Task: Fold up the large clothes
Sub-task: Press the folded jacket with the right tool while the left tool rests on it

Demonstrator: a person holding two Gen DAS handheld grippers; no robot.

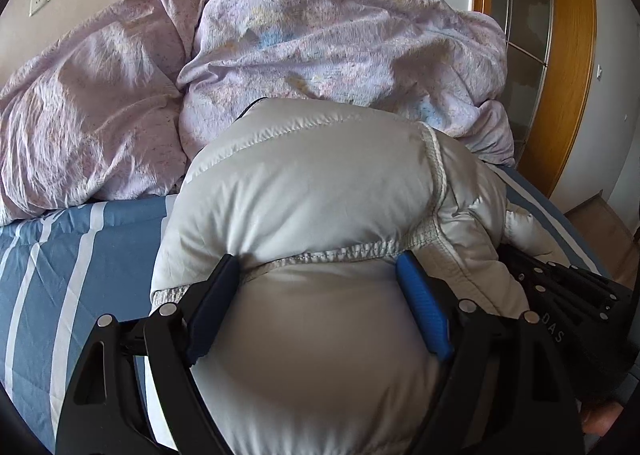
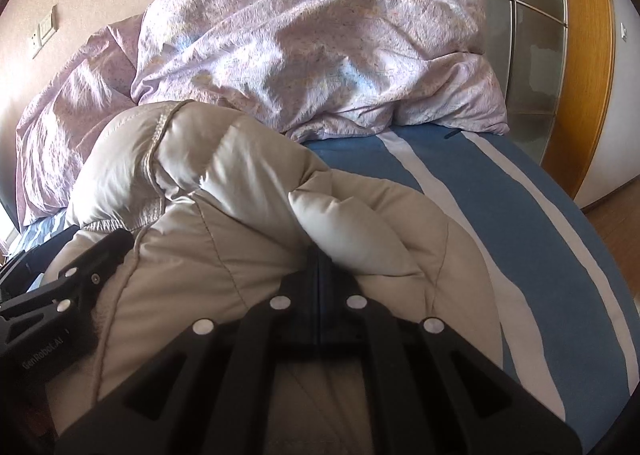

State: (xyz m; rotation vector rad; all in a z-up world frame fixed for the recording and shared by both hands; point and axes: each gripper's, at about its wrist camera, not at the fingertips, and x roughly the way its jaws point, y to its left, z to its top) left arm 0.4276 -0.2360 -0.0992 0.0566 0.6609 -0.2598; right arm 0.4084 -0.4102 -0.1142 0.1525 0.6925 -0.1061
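A puffy pale grey down jacket lies bunched on a blue and white striped bed sheet. My left gripper is wide open; the jacket's bulk bulges between its two fingers at a stitched seam. My right gripper is shut on a fold of the same jacket. The right gripper also shows at the right edge of the left wrist view, and the left gripper at the left edge of the right wrist view.
A crumpled lilac quilt is heaped at the back of the bed, also in the right wrist view. A wooden-framed glass door stands at the right. The bed's right edge drops to a wooden floor.
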